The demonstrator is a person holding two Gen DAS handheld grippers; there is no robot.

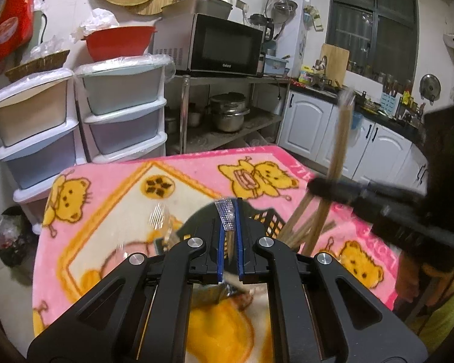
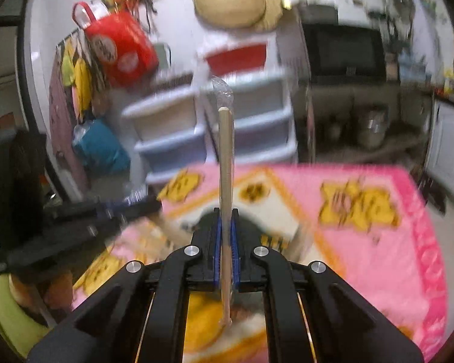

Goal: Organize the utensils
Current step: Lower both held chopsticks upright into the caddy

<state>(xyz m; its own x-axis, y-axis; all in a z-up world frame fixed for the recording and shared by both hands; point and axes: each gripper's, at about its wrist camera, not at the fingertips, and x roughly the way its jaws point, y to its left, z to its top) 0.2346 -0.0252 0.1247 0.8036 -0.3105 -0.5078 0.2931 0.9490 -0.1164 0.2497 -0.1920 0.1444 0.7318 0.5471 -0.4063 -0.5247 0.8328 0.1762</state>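
Because the utensils belonged in the black basket (image 1: 269, 220) ahead, the right gripper (image 2: 226, 220) clamped wrapped wooden chopsticks (image 2: 226, 163) upright above the worktop (image 2: 378, 242), while the left gripper (image 1: 230, 211) pinched a wrapped packet (image 1: 227, 217).

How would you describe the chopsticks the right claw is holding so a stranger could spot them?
Start at the pink bear-print blanket covering the table. Above its near edge, the right claw is shut on a pale wooden pair of chopsticks. Unlike the bare chopsticks in the black basket, this pair wears a clear plastic sleeve.
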